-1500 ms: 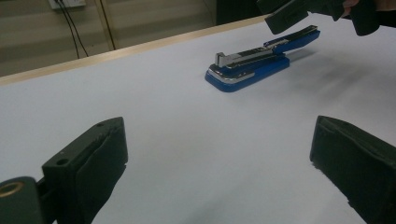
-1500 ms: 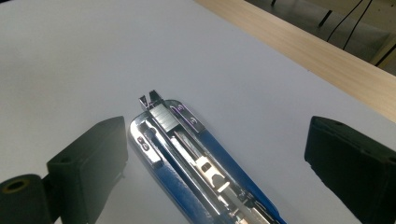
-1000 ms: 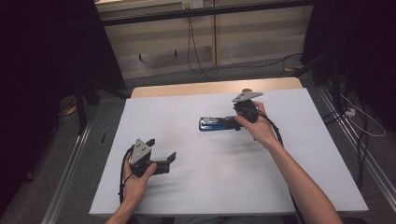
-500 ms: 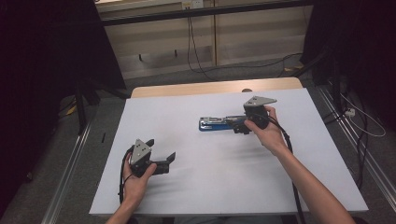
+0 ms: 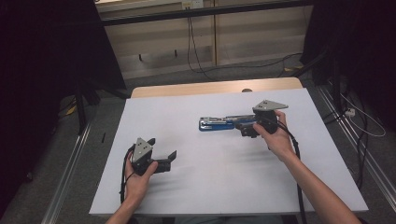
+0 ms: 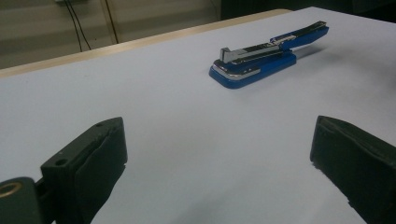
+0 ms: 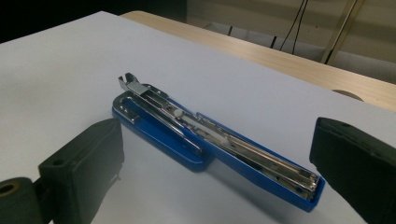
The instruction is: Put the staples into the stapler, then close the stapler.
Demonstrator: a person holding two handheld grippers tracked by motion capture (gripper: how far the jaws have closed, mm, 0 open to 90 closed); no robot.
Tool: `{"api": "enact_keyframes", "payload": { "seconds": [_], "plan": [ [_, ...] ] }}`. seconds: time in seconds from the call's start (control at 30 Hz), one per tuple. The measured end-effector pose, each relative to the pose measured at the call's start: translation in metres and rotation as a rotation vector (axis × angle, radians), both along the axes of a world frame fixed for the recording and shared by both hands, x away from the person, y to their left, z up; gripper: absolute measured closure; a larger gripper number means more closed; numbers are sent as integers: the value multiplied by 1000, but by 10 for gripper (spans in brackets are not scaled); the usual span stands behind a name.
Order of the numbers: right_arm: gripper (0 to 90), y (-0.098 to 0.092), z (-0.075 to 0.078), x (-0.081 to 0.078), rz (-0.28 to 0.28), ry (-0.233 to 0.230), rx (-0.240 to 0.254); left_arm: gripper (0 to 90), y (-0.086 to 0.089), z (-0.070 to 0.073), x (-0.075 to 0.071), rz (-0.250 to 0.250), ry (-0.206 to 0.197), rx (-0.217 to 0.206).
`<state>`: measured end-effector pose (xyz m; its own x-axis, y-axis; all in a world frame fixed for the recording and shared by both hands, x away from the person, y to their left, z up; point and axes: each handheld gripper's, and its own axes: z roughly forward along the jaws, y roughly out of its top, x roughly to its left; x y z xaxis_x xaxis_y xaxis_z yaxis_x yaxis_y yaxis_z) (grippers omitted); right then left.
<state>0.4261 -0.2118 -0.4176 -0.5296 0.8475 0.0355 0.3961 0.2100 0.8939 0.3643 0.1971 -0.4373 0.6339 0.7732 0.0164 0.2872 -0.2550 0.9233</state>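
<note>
Nearest the person, the left gripper (image 5: 161, 161) rests low on the white surface (image 5: 210, 186), its fingers (image 6: 88, 163) spread wide with nothing between them. Farther out on the right, the right gripper (image 5: 246, 128) hovers at the end of the blue stapler (image 5: 219, 123), fingers (image 7: 84, 168) spread to either side without touching it. The stapler lies flat near the surface's middle, its metal magazine exposed.

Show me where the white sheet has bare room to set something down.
Free: between the left gripper and the blue stapler; the near edge between both forearms; the sheet's far-left corner. Crowded: around the stapler, where the open right gripper sits.
</note>
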Motion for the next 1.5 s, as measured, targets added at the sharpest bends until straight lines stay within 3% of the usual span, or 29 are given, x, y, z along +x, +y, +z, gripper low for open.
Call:
{"api": "enact_keyframes", "payload": {
  "seconds": [0.27,0.47,0.63,0.77,0.83,1.0,1.07,1.13,1.3,1.43,1.5],
  "plan": [
    [25,-5,0,-4,-3,1,7,38,-6,1,11,9,-12,-1],
    [18,-10,5,-8,-11,-6,29,42,-17,0,19,-18,14,19],
    [30,-14,3,-13,-6,-10,41,43,-31,0,29,-36,0,40],
    [40,-14,1,-14,-2,-6,47,44,-40,1,42,-49,11,3],
    [51,-13,1,-15,3,-6,38,45,-43,1,46,-56,-7,-5],
    [120,-14,-3,-16,-8,-20,50,51,-47,1,58,-48,8,-15],
    [127,-14,-5,-15,-12,-4,41,59,-51,1,61,-39,4,-28],
    [175,-15,-7,-15,-6,2,45,62,-56,2,65,-54,21,-5],
    [294,-18,-12,-15,1,3,34,65,-71,6,73,-58,6,29],
    [351,-20,-11,-17,1,1,30,65,-81,11,78,-36,-40,14],
    [406,-20,-11,-17,9,2,30,65,-84,13,83,-24,-42,5]
  ]
}}
